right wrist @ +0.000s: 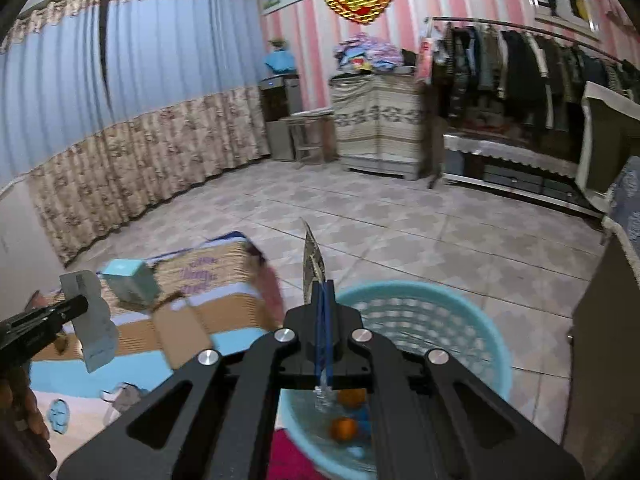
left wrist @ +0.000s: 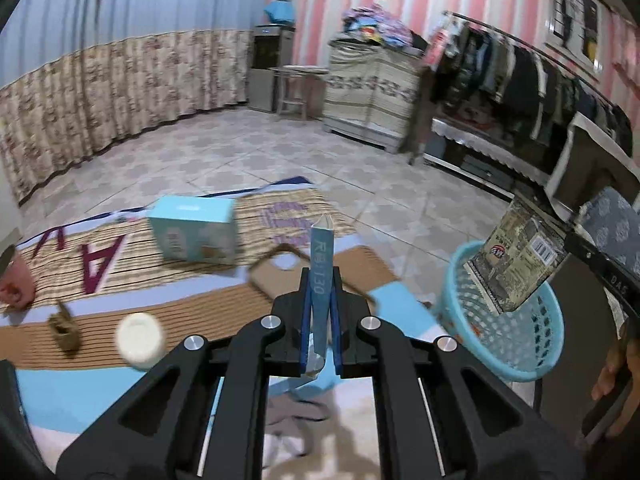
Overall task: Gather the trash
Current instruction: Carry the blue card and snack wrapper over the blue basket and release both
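Tiled floor, bed [left wrist: 224, 300] at left. Left gripper [left wrist: 320, 320] clamps a flattened blue carton [left wrist: 322, 272]; right gripper [right wrist: 323, 320] clamps a printed wrapper [right wrist: 312, 264] above the blue basket [right wrist: 460, 320].

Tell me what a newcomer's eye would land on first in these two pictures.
First, the blue basket on the tiled floor beside the bed, with two oranges in its bottom. Next, what the tools carry: the left gripper has its jaws shut on a flattened blue carton, and the right gripper pinches a printed wrapper above the basket. On the bed sits a pale blue box.
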A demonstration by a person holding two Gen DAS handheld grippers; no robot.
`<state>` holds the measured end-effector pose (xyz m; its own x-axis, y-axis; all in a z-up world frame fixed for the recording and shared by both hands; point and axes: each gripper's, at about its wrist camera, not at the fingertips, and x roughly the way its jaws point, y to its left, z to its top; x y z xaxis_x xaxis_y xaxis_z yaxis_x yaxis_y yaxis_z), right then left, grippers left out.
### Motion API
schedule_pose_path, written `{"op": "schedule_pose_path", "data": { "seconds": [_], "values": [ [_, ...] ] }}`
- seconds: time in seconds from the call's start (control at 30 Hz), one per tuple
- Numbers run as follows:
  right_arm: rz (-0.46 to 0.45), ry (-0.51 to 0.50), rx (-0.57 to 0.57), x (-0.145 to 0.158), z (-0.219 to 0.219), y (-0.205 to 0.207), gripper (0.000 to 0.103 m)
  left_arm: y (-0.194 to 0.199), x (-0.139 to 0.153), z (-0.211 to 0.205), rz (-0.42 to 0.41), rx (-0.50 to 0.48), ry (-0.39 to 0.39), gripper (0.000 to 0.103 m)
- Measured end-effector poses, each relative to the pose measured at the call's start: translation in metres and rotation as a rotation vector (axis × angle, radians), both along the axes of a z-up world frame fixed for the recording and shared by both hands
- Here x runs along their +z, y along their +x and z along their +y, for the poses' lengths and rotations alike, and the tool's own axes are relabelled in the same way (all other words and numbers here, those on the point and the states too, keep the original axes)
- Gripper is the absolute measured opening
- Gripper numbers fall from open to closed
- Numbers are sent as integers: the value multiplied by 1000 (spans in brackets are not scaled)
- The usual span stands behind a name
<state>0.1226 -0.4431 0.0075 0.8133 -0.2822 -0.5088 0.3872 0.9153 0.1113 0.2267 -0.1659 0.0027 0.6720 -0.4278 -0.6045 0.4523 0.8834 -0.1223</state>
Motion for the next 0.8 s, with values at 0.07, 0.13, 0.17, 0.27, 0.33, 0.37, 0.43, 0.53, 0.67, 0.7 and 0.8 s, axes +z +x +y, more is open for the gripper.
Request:
{"op": "schedule_pose_path", "data": {
  "seconds": [0.07, 0.13, 0.17, 0.27, 0.33, 0.37, 0.43, 0.53, 0.67, 0.7, 0.8],
  "values": [
    [10, 0, -25, -5, -14, -6, 1, -3, -3, -16, 7, -23, -13, 7],
    [15, 6, -45, -10, -26, -13, 1, -5, -7, -30, 19, -46, -23, 7],
    [18, 8, -55, -13, -32, -16, 1, -7, -9, -38, 24, -60, -23, 7],
    [25, 15, -75, -20, -49, -24, 1, -16, -14, -65, 24, -99, -9, 7],
    [31, 21, -80, -26, -57, -29, 1, -21, -16, -80, 19, -121, -3, 7],
    [36, 18, -83, -30, -60, -32, 1, -23, -16, -87, 18, -131, -5, 7],
    [46, 14, -90, -36, -65, -37, 1, -23, -16, -100, 26, -149, -25, 7],
    [55, 27, -100, -44, -77, -42, 1, -24, -19, -117, 31, -166, -40, 7],
    [70, 15, -97, -50, -90, -43, 1, -26, -23, -136, 38, -191, -73, 7],
    [74, 13, -94, -52, -93, -42, 1, -27, -25, -142, 38, -197, -78, 7],
    [84, 4, -86, -55, -100, -41, 1, -28, -30, -161, 29, -218, -66, 7]
  ]
}}
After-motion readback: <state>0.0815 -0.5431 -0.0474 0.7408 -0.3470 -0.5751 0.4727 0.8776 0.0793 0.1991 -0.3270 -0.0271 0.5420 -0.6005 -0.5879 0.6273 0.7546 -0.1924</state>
